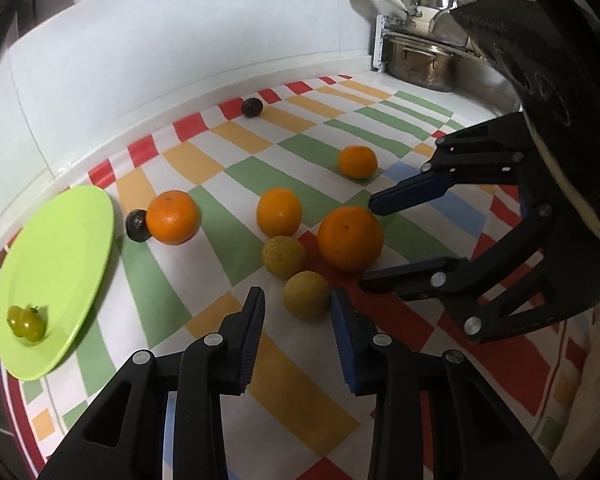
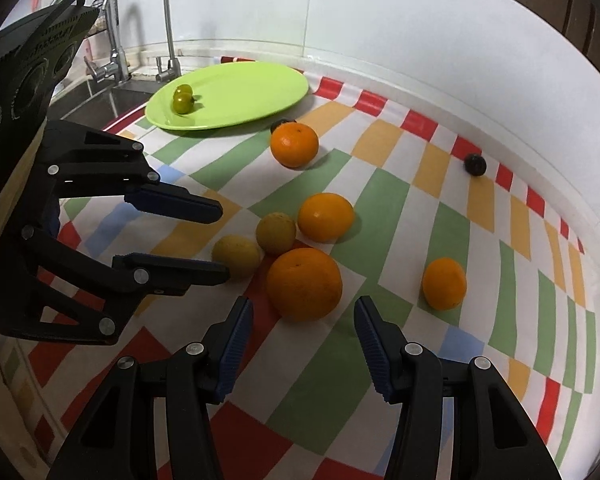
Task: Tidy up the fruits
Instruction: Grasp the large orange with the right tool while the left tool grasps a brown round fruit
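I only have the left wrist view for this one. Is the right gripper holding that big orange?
Observer: No. The right gripper has its fingers apart, with a gap on each side of the big orange; nothing is gripped.
Operator: What lies beyond the green plate?
Observer: A sink with two faucets sits just past the green plate.

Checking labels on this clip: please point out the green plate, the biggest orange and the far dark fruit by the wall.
green plate (image 2: 260, 84): right wrist view, bare middle of its surface.
biggest orange (image 2: 304, 283): right wrist view, middle of its peel.
far dark fruit (image 1: 252, 107): left wrist view, centre of its skin.
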Action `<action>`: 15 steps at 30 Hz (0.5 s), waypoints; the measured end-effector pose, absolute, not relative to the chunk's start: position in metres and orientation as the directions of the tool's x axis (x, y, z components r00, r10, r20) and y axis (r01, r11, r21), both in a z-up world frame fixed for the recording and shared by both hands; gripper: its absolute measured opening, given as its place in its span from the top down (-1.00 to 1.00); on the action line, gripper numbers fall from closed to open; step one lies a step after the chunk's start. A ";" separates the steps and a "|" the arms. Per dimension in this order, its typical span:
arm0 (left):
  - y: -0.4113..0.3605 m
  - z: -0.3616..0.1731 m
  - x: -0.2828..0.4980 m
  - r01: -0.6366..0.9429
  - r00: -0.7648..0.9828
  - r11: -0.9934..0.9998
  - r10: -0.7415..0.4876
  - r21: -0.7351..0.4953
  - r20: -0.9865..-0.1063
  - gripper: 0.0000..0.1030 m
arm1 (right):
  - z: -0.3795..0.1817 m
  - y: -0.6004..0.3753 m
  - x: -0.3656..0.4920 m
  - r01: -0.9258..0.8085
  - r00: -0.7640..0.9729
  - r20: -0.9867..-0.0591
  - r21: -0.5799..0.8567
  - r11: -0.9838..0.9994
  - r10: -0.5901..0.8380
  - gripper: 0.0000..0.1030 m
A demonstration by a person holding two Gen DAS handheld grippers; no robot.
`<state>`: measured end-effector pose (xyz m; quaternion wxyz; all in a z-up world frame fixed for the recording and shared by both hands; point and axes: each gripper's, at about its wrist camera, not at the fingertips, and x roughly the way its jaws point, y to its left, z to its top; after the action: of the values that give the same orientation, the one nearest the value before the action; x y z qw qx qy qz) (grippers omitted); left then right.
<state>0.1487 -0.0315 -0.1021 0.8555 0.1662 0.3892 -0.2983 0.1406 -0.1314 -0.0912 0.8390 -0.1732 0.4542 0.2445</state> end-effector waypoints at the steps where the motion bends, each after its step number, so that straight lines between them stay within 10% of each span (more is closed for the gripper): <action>1: -0.032 -0.102 0.149 0.643 0.517 0.764 -0.383 0.051 -0.765 0.35 | -0.092 -0.132 0.142 -0.570 0.462 -0.848 -0.060 0.819 0.260 -0.03; 15: -0.029 -0.105 0.155 0.599 0.514 0.800 -0.380 0.005 -0.769 0.47 | -0.097 -0.131 0.151 -0.580 0.449 -0.841 -0.017 0.815 0.302 0.20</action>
<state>0.1554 -0.0286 -0.1051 0.8592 0.1362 0.4025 -0.2850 0.1513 -0.1307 -0.0967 0.8374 -0.1526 0.4539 0.2633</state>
